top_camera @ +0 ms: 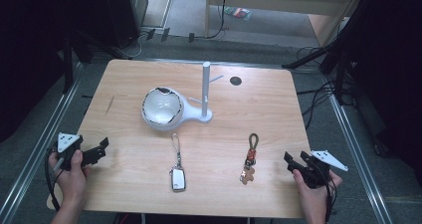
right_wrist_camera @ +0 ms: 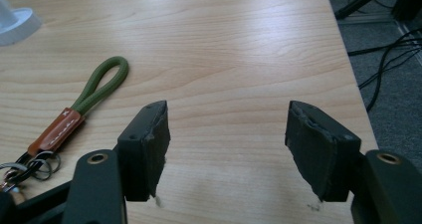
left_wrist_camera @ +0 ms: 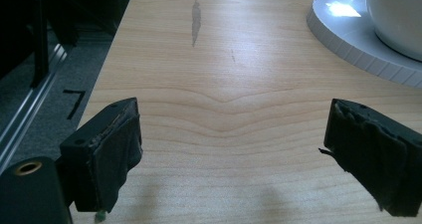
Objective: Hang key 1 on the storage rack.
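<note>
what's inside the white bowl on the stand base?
The white bowl looks empty: only pale glare on its inner wall. It sits on the stand base, so the base beneath it is hidden.

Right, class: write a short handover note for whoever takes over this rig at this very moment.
Left gripper: jaws open, nothing between them, near the table's left edge.
Right gripper: jaws open, nothing held, just right of the green-loop keychain.
Car key fob lies at front centre. White stand with pegs and bowl sits behind.
Done: nothing hung or picked up.
Left: probably hang both key sets on the stand.
</note>
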{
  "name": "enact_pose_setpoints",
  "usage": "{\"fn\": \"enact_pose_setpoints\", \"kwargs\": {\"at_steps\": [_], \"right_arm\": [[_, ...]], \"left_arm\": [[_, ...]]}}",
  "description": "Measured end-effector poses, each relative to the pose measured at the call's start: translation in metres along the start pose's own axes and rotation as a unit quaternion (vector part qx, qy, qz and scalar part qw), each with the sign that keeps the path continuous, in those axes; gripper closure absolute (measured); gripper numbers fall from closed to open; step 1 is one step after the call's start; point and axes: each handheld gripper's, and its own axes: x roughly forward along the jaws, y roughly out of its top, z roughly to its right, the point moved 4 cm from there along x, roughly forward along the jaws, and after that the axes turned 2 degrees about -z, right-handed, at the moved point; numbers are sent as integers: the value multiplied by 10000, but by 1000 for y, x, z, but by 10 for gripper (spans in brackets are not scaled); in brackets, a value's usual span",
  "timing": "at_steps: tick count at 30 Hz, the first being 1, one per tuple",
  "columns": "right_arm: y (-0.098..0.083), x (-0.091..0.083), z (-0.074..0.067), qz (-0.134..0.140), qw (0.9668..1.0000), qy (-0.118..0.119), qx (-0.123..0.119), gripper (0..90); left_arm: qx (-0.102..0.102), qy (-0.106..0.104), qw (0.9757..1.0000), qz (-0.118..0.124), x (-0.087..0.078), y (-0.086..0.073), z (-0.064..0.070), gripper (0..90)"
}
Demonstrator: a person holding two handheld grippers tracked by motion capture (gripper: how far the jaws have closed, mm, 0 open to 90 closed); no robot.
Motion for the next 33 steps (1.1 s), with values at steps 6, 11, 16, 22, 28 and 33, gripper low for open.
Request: {"fn": "enact_pose_setpoints", "kwargs": {"at_steps": [6, 11, 16, 22, 28, 33], "right_arm": [[11, 0, -11, -405, 9979, -345, -369, 327], [15, 5, -20, -745, 9944, -554, -508, 320], [25, 9, -30, -1106, 9892, -690, -670, 300], [37, 14, -46, -1457, 9833, -692, -849, 282], [47, 16, -62, -1804, 9767, -691, -932, 247], [53, 19, -72, -2012, 9727, -654, -953, 239]], "left_arm": [[-48, -25, 10000, 13, 0, 0, -1, 83], [-37, -30, 10000, 38, 0, 0, -1, 83], [-42, -42, 10000, 46, -1, 0, -1, 83], [-52, -35, 10000, 46, -1, 0, -1, 83], [-35, -31, 10000, 43, -1, 0, -1, 83], [-45, -39, 10000, 43, -1, 0, -1, 83]]}}
